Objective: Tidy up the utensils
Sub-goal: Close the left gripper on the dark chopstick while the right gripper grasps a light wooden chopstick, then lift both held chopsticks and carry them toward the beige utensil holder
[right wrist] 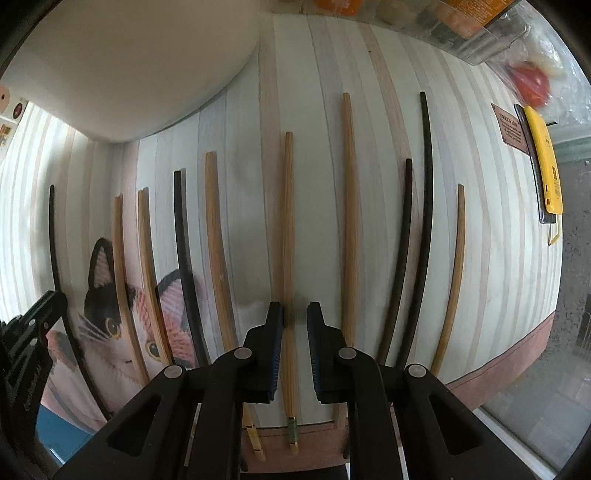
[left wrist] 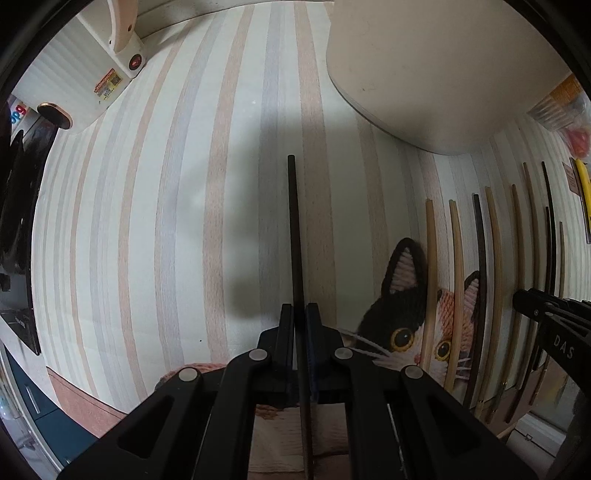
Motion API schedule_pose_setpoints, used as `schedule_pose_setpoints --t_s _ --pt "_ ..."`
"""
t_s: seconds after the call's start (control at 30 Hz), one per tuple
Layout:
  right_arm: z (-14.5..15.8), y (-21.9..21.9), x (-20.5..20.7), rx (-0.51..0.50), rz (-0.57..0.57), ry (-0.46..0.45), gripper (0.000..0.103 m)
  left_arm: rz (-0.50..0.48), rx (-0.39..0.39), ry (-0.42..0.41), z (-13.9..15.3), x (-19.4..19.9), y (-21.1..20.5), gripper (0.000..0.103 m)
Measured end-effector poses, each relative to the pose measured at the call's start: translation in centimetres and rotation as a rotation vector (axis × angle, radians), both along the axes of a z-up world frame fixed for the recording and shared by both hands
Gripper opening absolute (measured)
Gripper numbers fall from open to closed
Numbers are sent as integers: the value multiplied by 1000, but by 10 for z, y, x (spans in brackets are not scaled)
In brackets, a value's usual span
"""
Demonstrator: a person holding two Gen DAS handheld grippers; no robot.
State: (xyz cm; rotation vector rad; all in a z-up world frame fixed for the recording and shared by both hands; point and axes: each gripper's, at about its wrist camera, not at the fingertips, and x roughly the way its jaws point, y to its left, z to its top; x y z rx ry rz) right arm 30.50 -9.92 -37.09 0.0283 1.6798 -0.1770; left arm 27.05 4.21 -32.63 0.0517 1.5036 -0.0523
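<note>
We hold a black chopstick [left wrist: 295, 236] clamped in our left gripper [left wrist: 300, 314]. Our right gripper [right wrist: 295, 314] straddles a wooden chopstick [right wrist: 289, 258], pads unclenched; next we squeeze.

The widest open stretch of the striped mat [left wrist: 166, 221] lies from nine to twelve o'clock of the left gripper [left wrist: 299, 314]: bare cloth up to the white appliance [left wrist: 110, 55] at eleven o'clock. A big pale rounded body [left wrist: 443, 66] blocks one to two o'clock. At three o'clock the row of chopsticks [right wrist: 347, 206] lies close-packed, with narrow lanes between sticks; the right gripper [right wrist: 295, 317] hangs over one lane. Past the row, at two o'clock of that gripper, a yellow tool [right wrist: 543, 162] and plastic packets [right wrist: 480, 33] crowd the mat's edge
</note>
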Motion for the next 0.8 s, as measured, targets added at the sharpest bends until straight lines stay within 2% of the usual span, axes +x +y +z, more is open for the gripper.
schedule_pose_setpoints --t_s 0.1,0.13,0.33,0.53,0.8 --pt "1 -3 7 25 -13 8 11 -13 7 -13 1 0 -2 4" --pt "-2 -9 14 34 -18 2 7 -20 20 -19 2 -2 -2 4" --pt "10 -14 5 45 -26 -84 7 23 32 -65 16 -11 8 4" --pt "47 -10 -1 43 40 -200 7 90 44 -161 56 -17 22 3" --pt "102 -16 -5 86 72 -325 6 160 42 -269 102 -28 33 3"
